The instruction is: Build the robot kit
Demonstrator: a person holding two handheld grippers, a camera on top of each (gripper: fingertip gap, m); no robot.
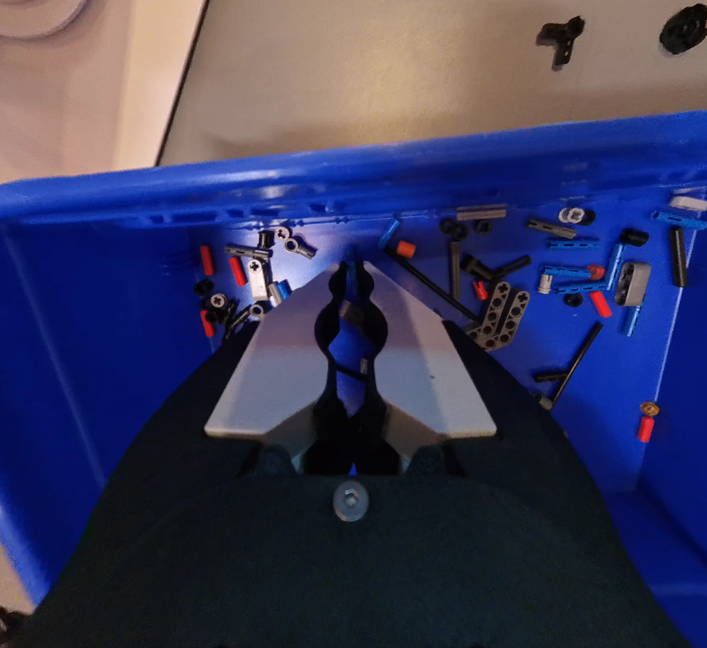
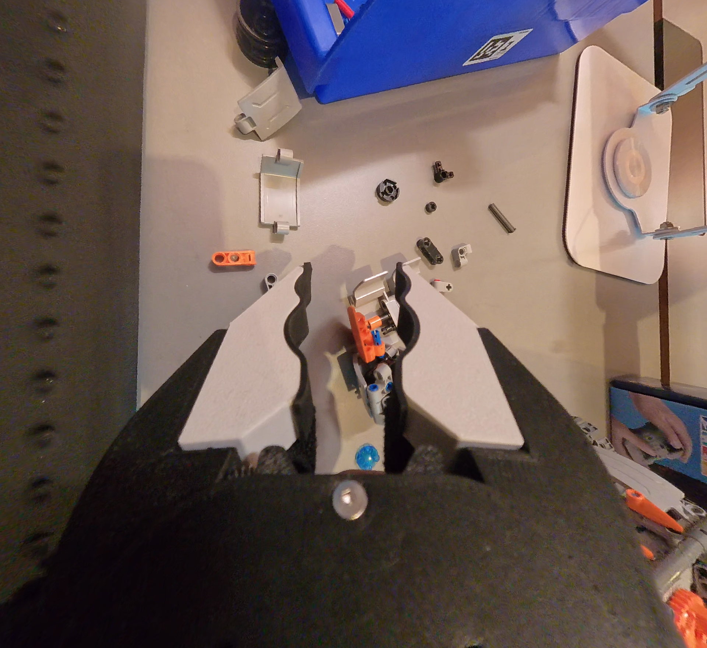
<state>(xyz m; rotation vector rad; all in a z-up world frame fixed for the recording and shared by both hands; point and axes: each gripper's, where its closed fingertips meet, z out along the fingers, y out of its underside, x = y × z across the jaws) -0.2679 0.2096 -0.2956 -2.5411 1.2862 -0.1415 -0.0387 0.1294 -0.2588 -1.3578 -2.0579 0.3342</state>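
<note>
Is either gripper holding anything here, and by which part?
The left gripper pinches a thin blue pin at its tips. The right gripper is open, holding nothing.

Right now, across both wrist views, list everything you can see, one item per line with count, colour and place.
bin: one, blue, far end of the table, a black-and-white marker sticker on its side.
small building parts: many, red, black, grey and blue, scattered on the bin floor.
curved panels: two, grey, on the table beside the bin.
orange connector: one, left of the panels.
loose black and grey pieces: several, mid-table.
partial assembly: one, orange, grey and blue, between the right gripper's fingers.
white tray: one, right edge.
left gripper: inside the bin, shut on a thin blue piece.
right gripper: open.
</note>
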